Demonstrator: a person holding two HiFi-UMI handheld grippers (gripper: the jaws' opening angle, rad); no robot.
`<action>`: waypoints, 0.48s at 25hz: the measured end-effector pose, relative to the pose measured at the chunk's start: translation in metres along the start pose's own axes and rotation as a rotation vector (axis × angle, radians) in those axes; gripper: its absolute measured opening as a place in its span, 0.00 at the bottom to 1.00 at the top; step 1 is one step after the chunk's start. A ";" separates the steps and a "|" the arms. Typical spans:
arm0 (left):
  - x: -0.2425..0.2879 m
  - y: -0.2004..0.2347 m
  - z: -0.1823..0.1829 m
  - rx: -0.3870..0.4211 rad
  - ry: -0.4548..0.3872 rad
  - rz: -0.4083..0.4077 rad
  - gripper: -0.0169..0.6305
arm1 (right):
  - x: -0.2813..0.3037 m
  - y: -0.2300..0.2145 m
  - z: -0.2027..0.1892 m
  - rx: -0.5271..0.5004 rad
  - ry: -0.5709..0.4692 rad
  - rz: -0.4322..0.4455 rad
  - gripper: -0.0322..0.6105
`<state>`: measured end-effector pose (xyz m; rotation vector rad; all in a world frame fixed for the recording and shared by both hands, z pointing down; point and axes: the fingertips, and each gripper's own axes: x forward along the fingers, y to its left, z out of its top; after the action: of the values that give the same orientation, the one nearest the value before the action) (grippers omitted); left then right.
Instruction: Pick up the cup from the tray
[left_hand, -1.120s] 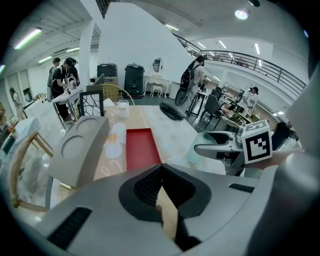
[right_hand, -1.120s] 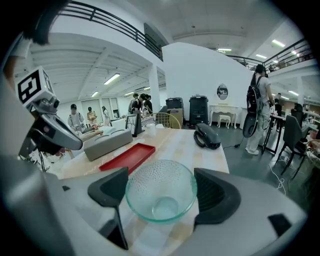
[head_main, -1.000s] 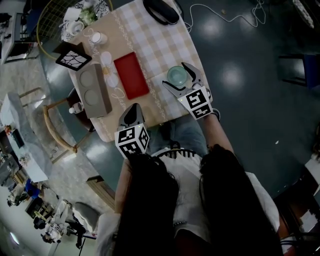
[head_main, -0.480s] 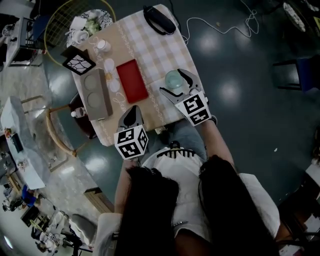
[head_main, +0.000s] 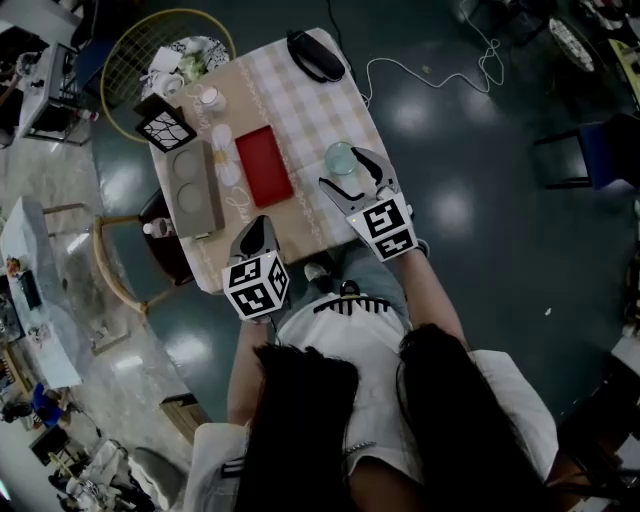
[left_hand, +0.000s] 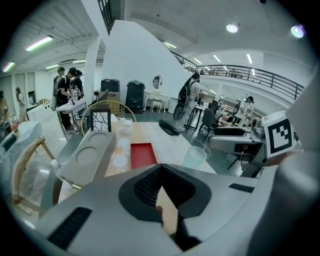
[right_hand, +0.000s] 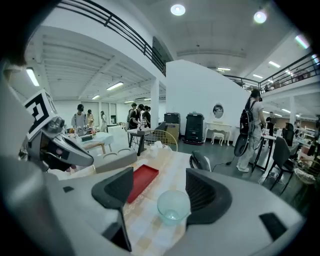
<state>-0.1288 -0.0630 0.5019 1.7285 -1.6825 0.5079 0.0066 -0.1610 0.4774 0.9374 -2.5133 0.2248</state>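
A clear, pale-green cup (head_main: 340, 158) stands upright on the checked tablecloth, to the right of the empty red tray (head_main: 264, 166) and apart from it. My right gripper (head_main: 350, 170) straddles the cup and its jaws are closing. In the right gripper view the cup (right_hand: 173, 205) sits between the pads, close to the right one, with a clear gap to the left one. My left gripper (head_main: 258, 232) hovers at the table's near edge, shut and empty. The left gripper view shows its jaws (left_hand: 160, 172) together, with the tray (left_hand: 142, 155) and cup (left_hand: 194, 157) ahead.
A grey holder (head_main: 190, 188) with two round recesses lies left of the tray, with small white lids (head_main: 222, 150) between them. A black object (head_main: 315, 55) lies at the table's far end. A wire basket (head_main: 150, 50) and a wooden chair (head_main: 115, 262) stand to the left.
The right gripper's jaws have narrowed a little around the cup. The head view has shifted slightly. The left gripper stays at the near edge.
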 end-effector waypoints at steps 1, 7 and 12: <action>-0.003 0.001 0.000 -0.001 -0.009 0.000 0.04 | -0.003 0.002 0.002 -0.002 -0.008 -0.008 0.57; -0.020 0.000 -0.008 -0.010 -0.046 -0.010 0.04 | -0.022 0.010 0.001 0.047 -0.048 -0.083 0.35; -0.033 0.000 -0.013 -0.018 -0.073 -0.021 0.04 | -0.038 0.022 0.003 0.050 -0.057 -0.091 0.30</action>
<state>-0.1292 -0.0302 0.4886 1.7691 -1.7121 0.4236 0.0167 -0.1230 0.4575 1.0890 -2.5197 0.2360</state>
